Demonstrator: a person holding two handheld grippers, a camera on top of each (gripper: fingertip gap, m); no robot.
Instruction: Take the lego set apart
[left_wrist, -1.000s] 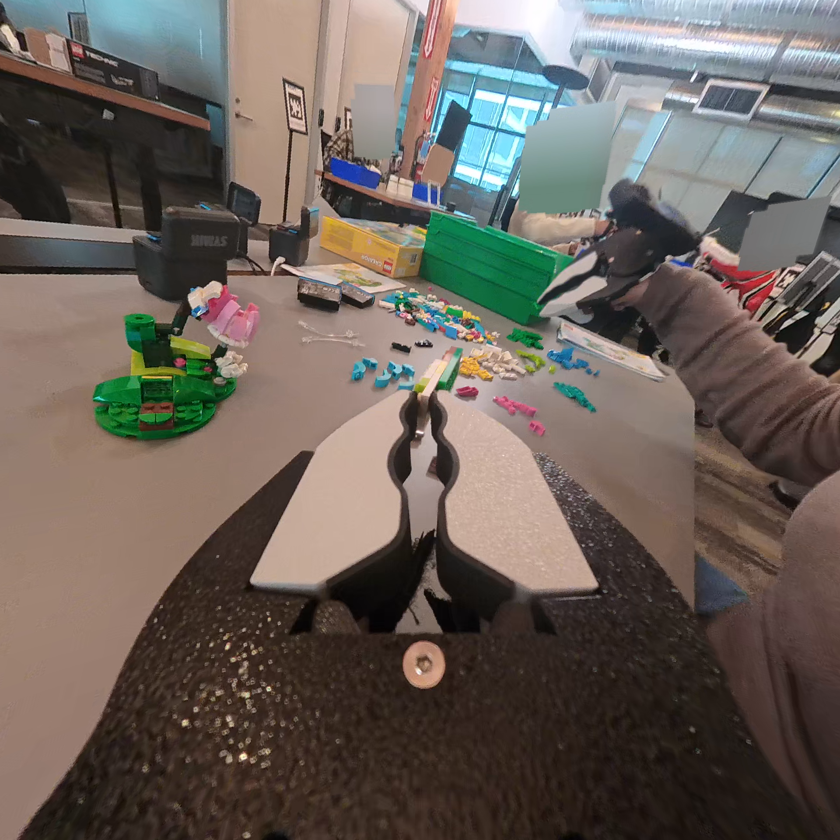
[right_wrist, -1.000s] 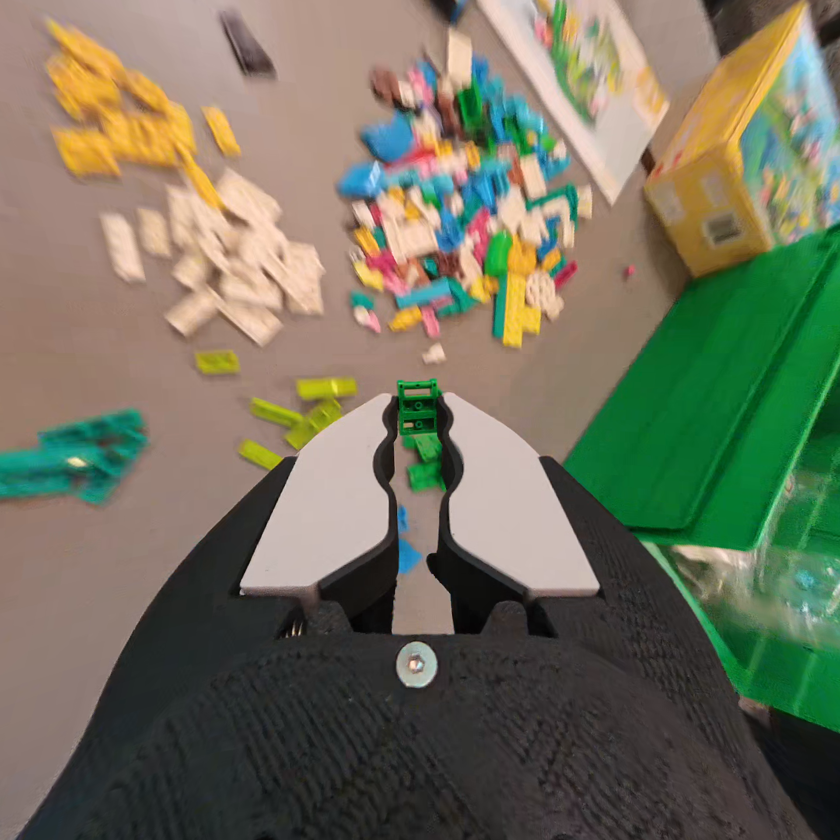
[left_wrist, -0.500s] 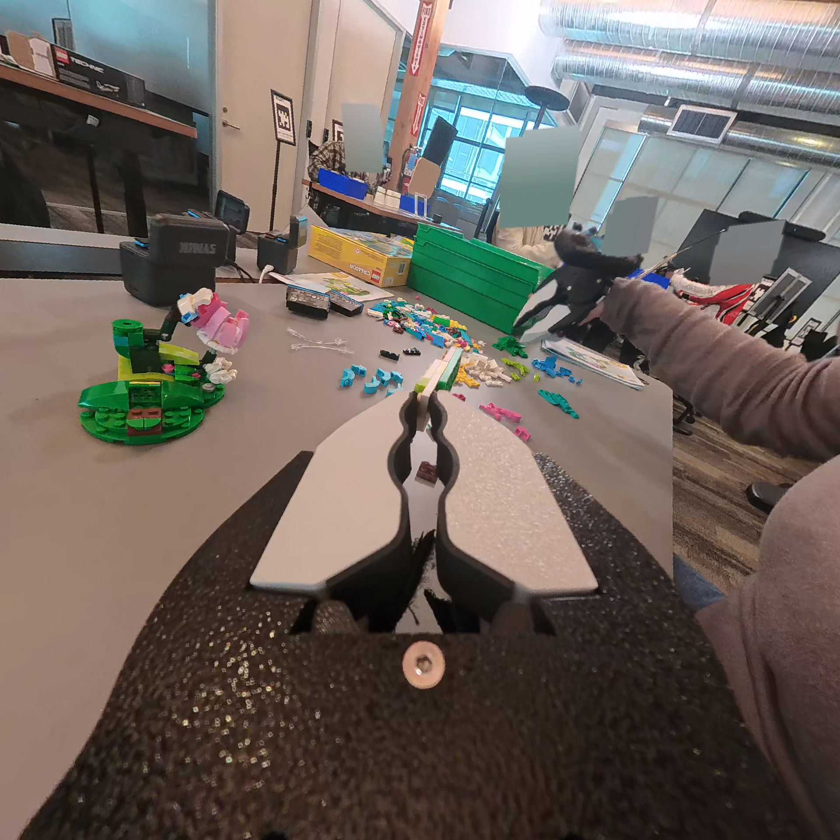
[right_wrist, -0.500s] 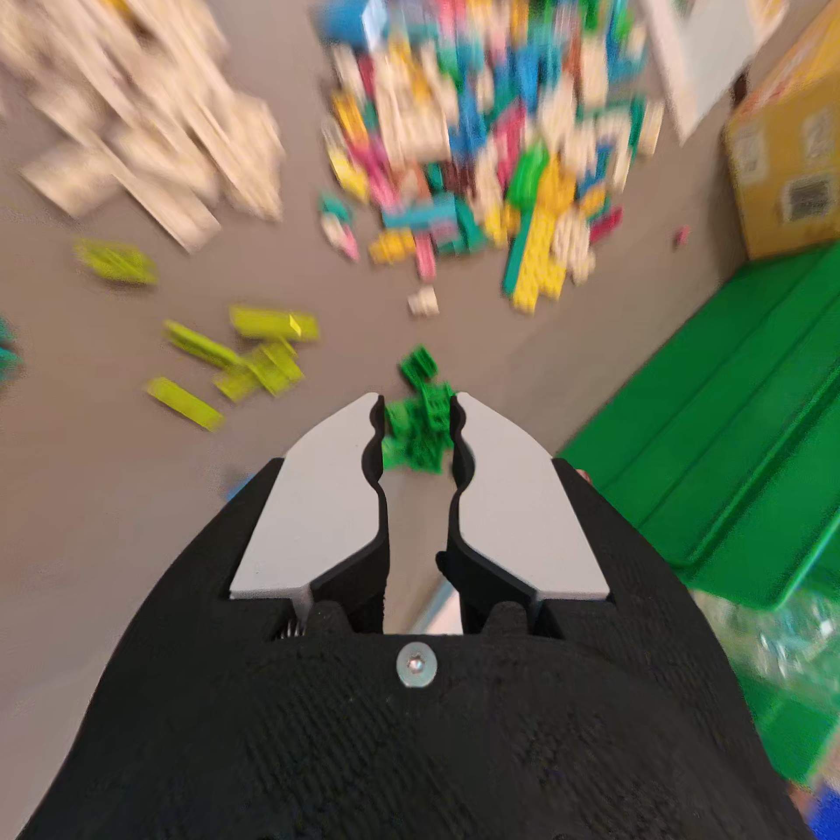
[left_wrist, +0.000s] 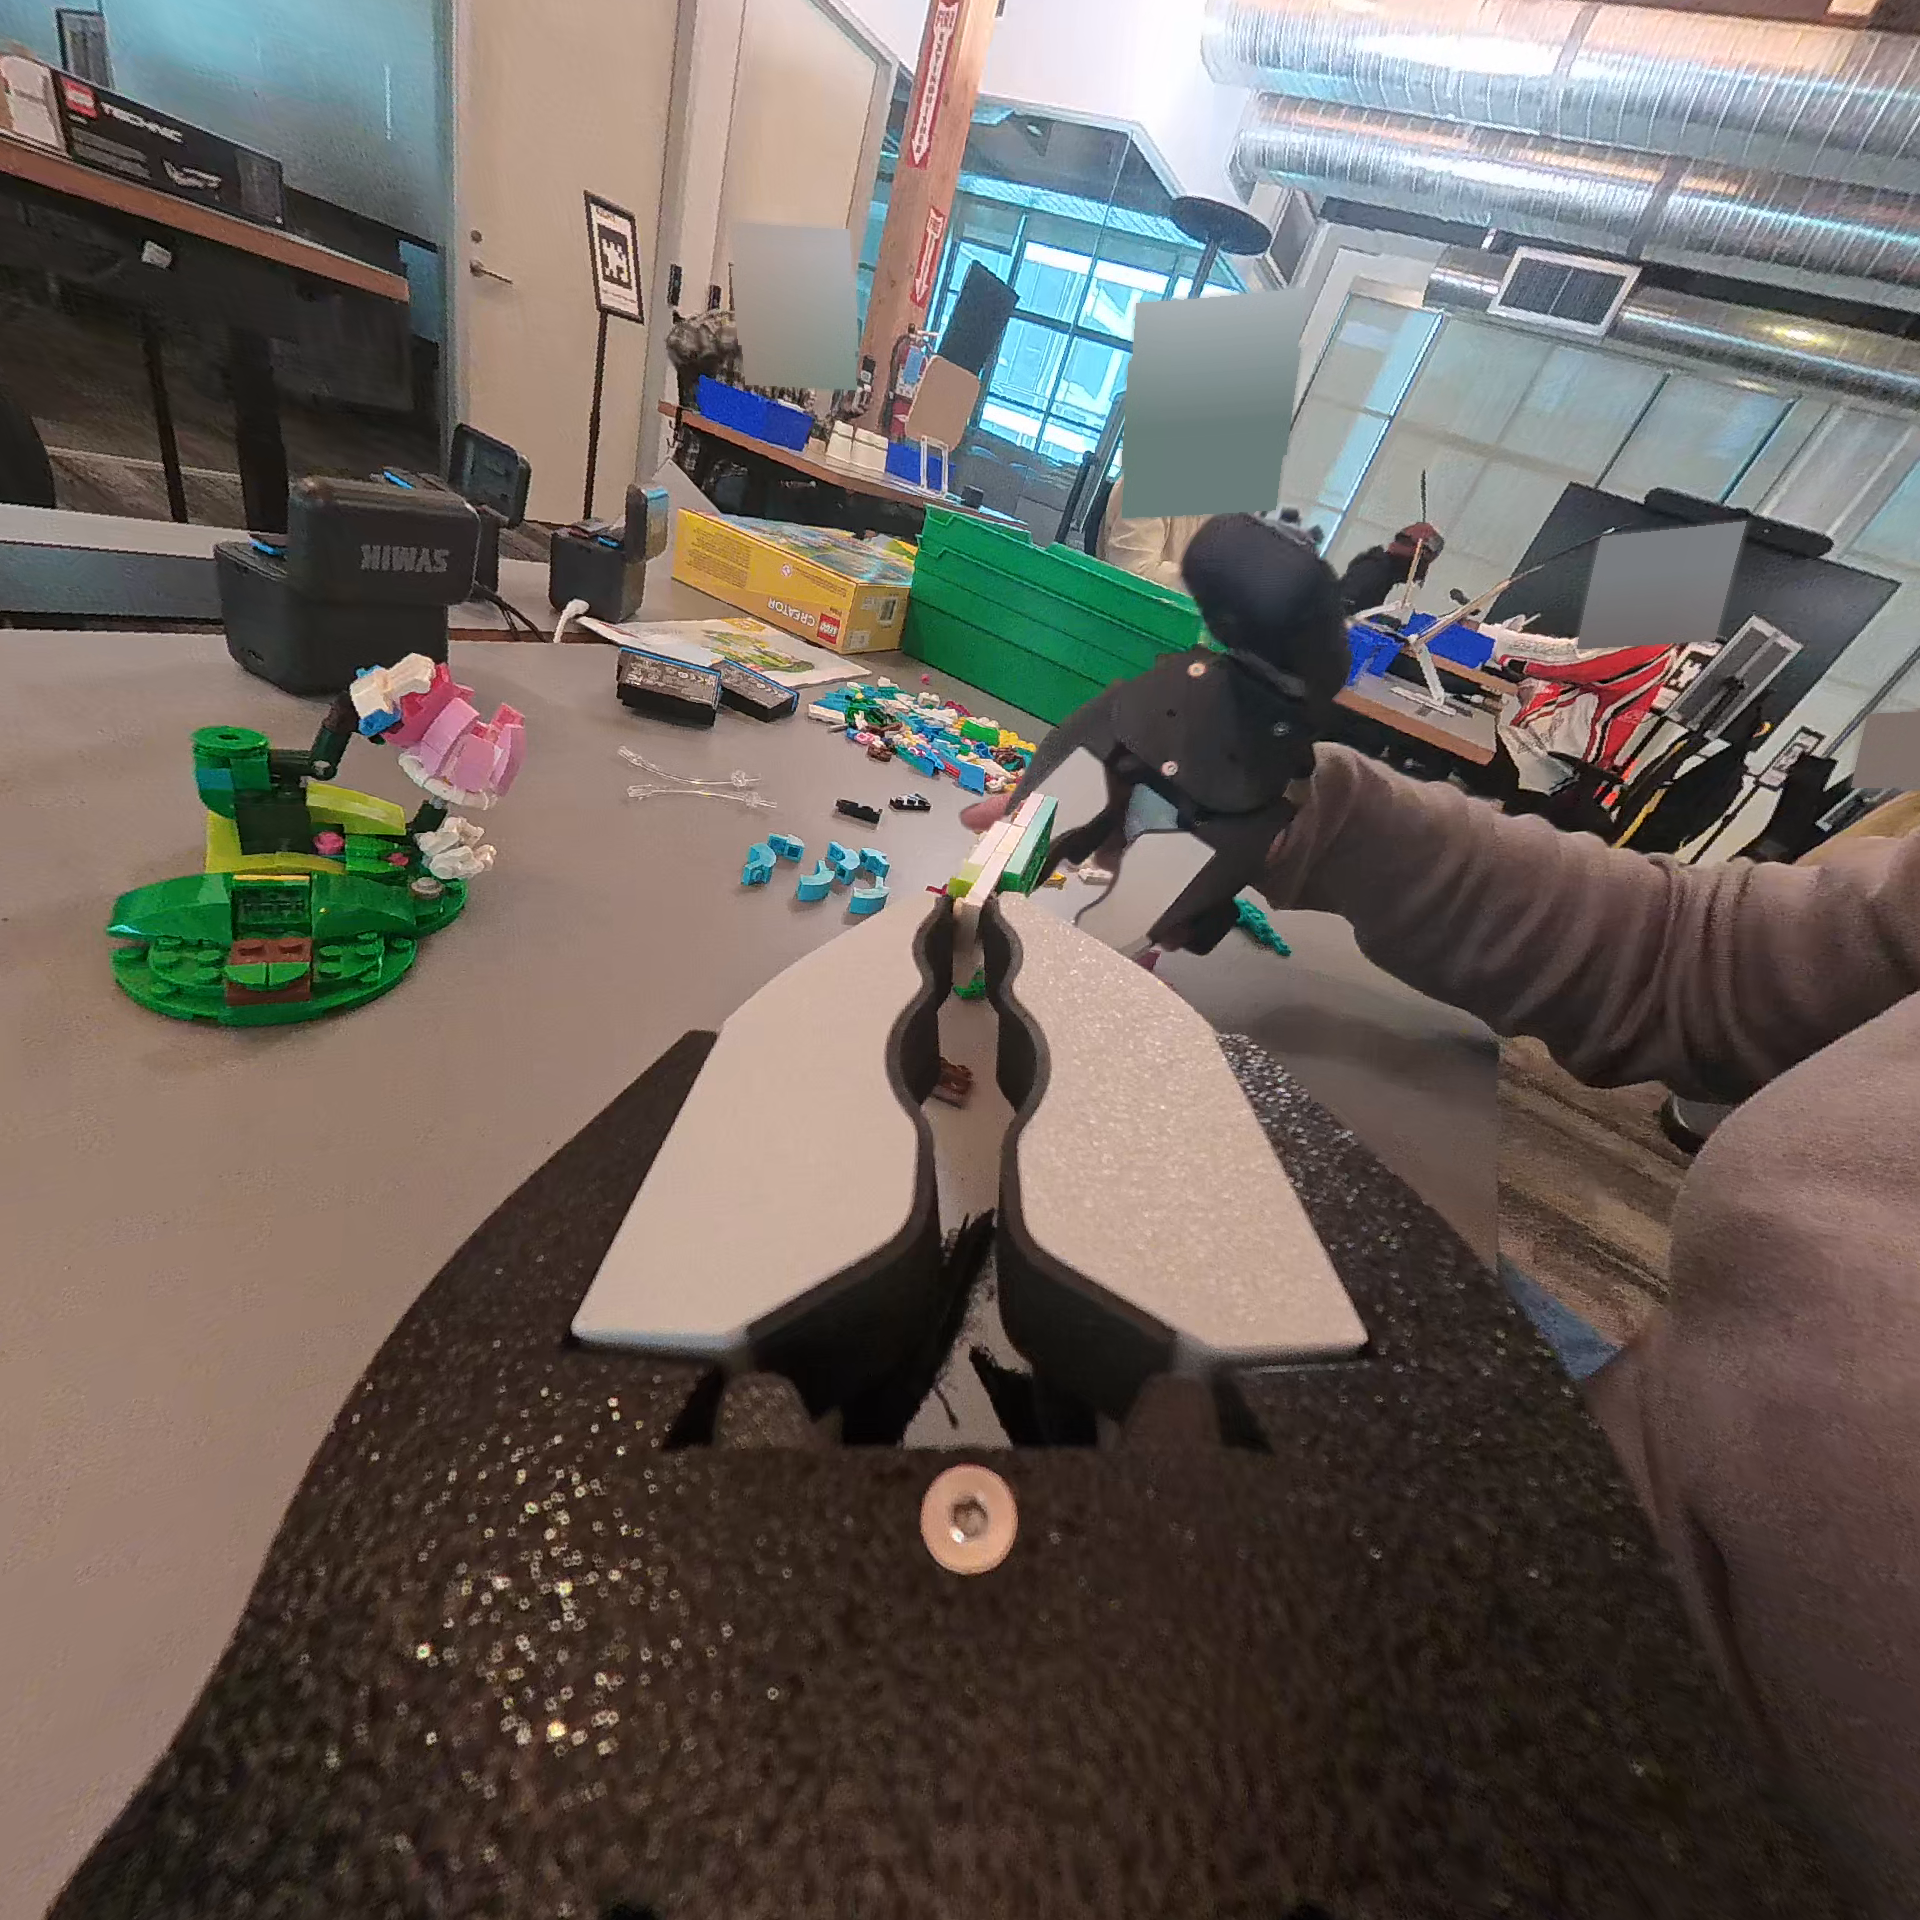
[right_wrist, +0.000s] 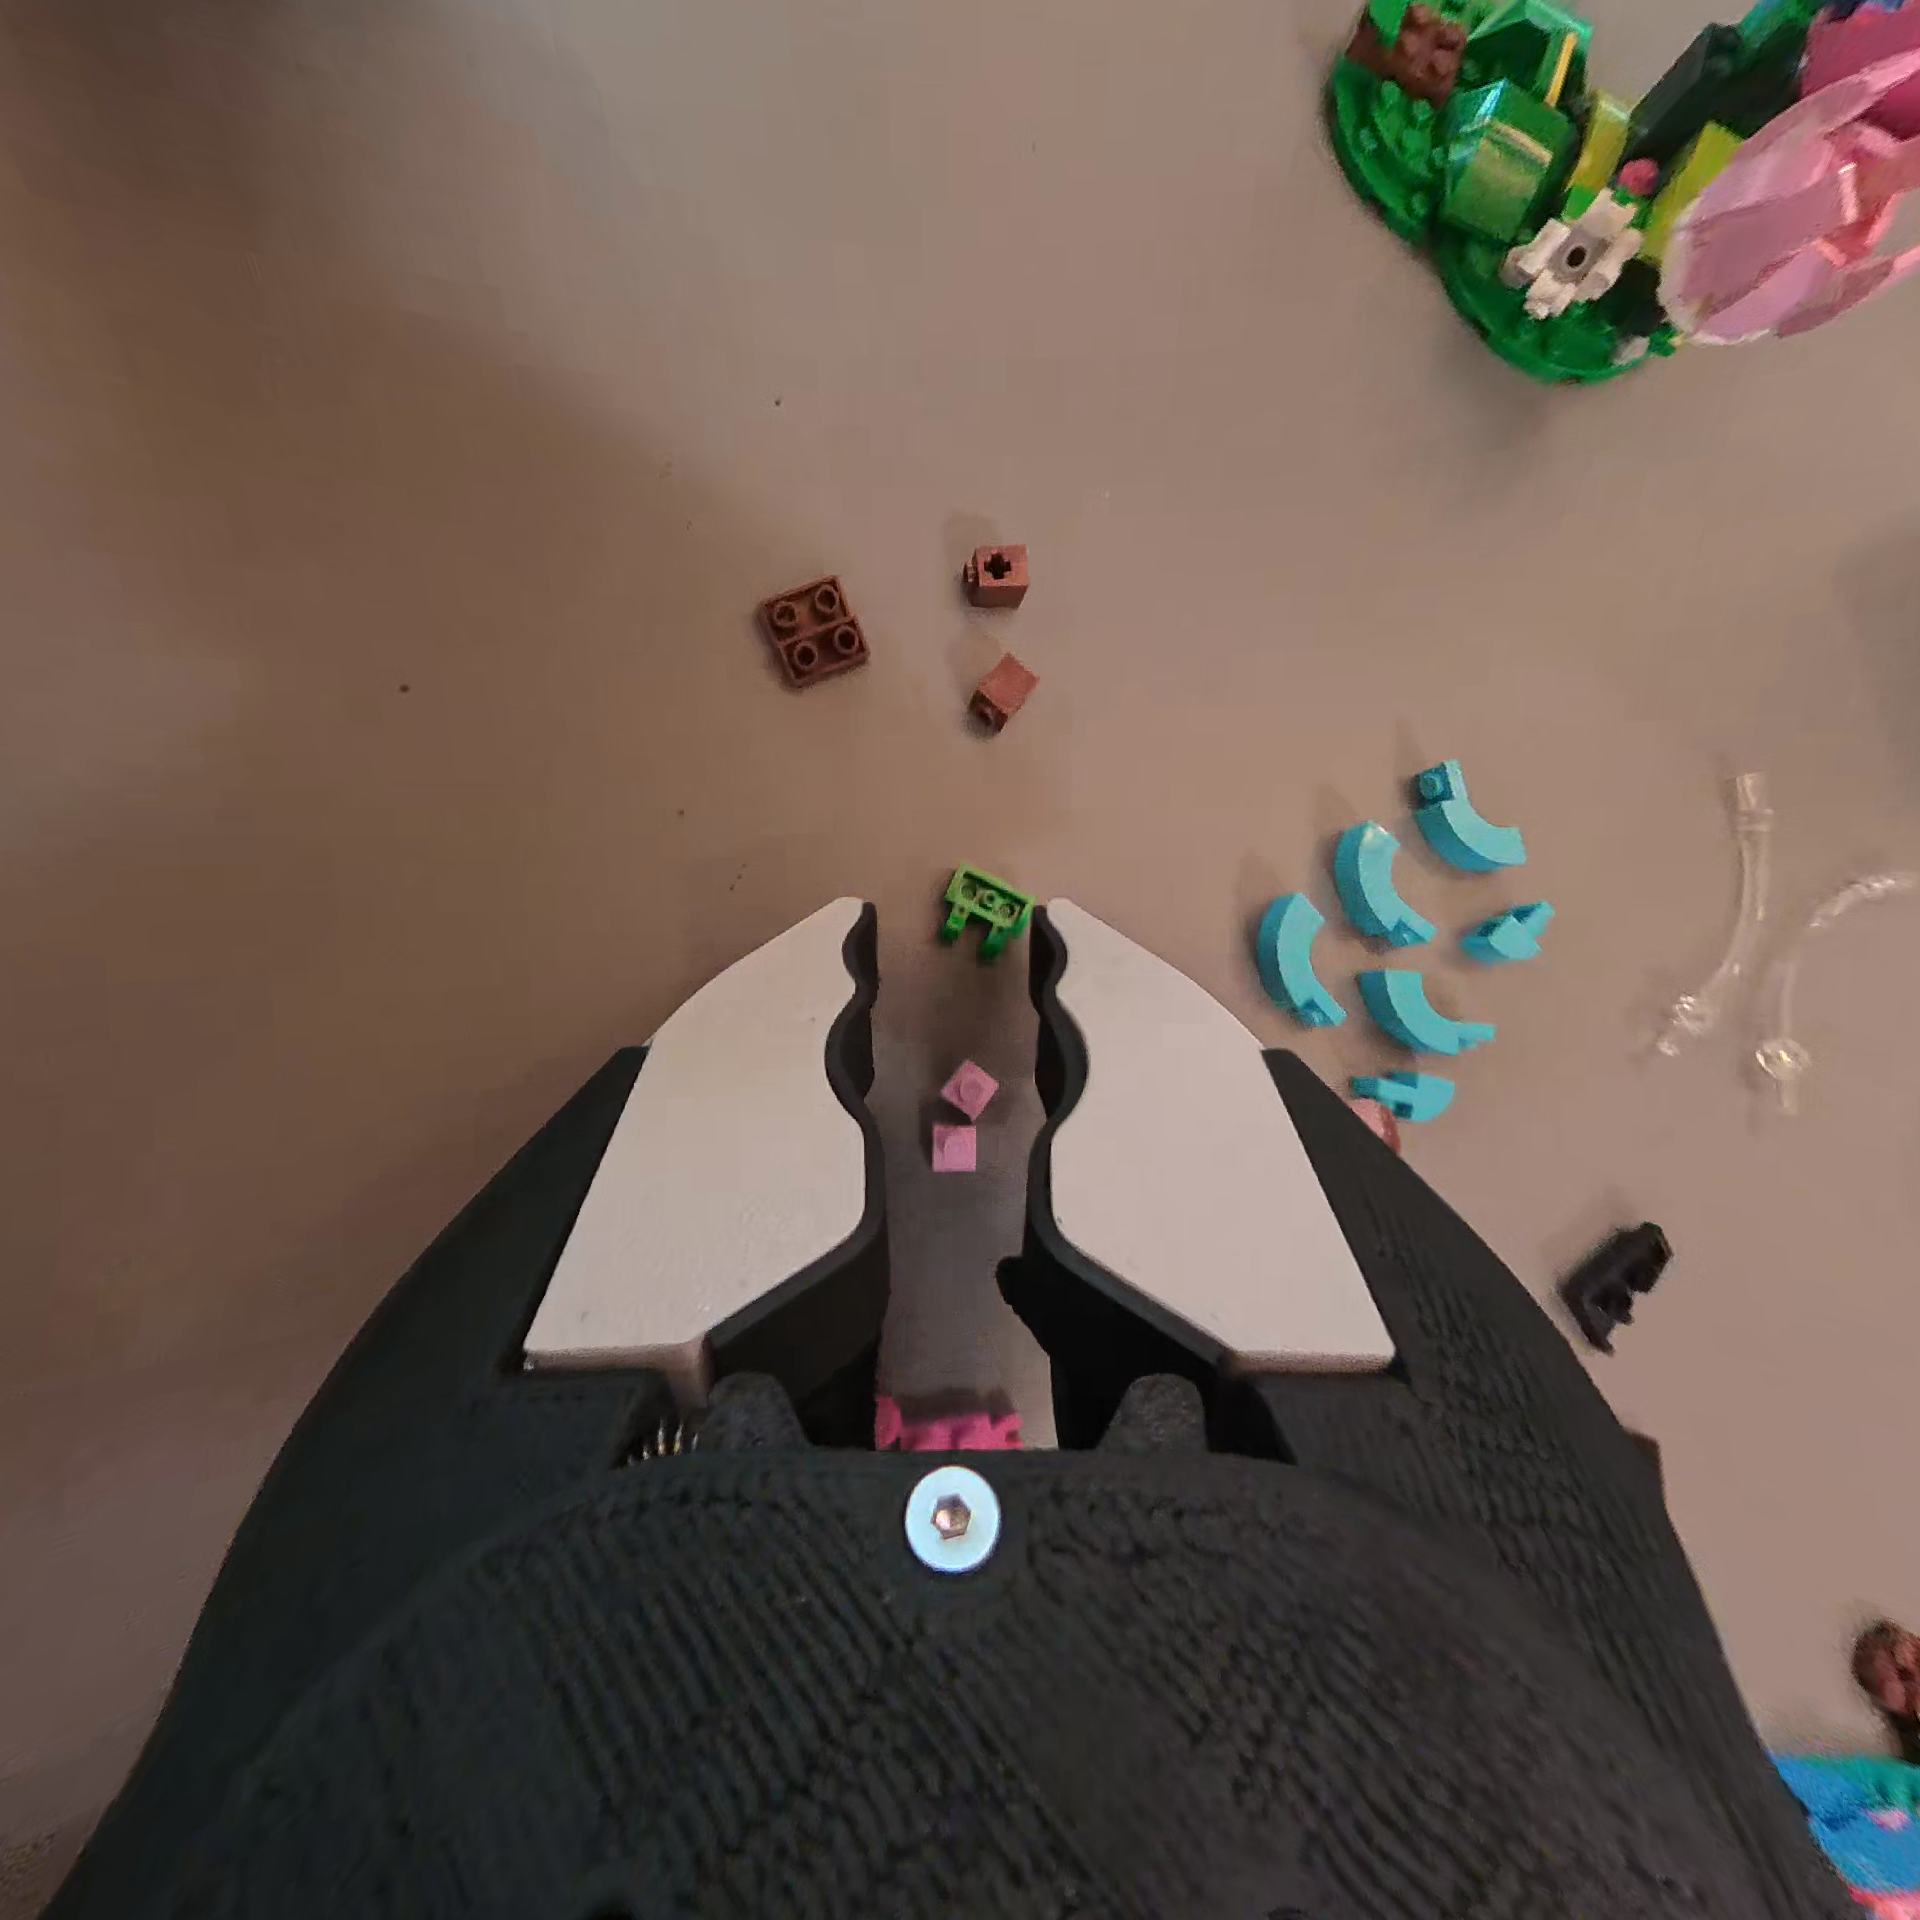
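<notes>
Grey tabletop fills both views, with an office room behind in the left wrist view. Left gripper is clamped on a thin stack of white, lime and green plates, which juts out past its tips. Right gripper hangs over the table with its jaws narrowly apart, holding nothing; a small green clip piece lies on the table just beyond the tips, and two pink studs show between the fingers. Brown bricks sit farther out, blue curved pieces to the side. Off toward the table's left side stands the lego set, a green base with a pink flower, cut off by the frame's corner in the right wrist view. Something pink at the jaw's root is too blurred to identify.
</notes>
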